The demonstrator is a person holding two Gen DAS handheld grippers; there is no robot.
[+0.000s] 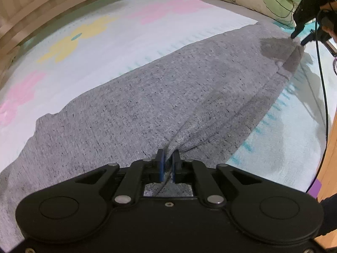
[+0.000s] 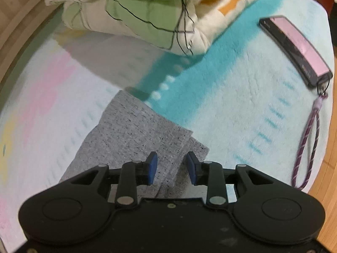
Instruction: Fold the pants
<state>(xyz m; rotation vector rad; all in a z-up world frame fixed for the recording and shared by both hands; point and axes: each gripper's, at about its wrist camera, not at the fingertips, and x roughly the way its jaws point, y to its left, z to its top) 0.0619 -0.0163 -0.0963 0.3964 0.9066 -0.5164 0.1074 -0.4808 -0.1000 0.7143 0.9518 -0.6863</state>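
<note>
Pinching a ridge of the grey pants [image 1: 147, 105], the left gripper [image 1: 167, 164] is clamped while the right gripper [image 2: 172, 166] straddles the hem with jaws apart, so the pants seem halved lengthwise, cross folds still to come.

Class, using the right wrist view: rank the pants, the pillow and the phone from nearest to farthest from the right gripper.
1. Pants: under the right gripper, between its open fingers.
2. Phone: upper right, on the blanket.
3. Pillow: top, beyond the pants; too close to the phone to rank firmly.

Both my grippers angled down

My left gripper [image 1: 167, 164] pinches its blue pads nearly together on a fold of fabric; my right gripper [image 2: 172, 166] stands apart, pads touching nothing.
</note>
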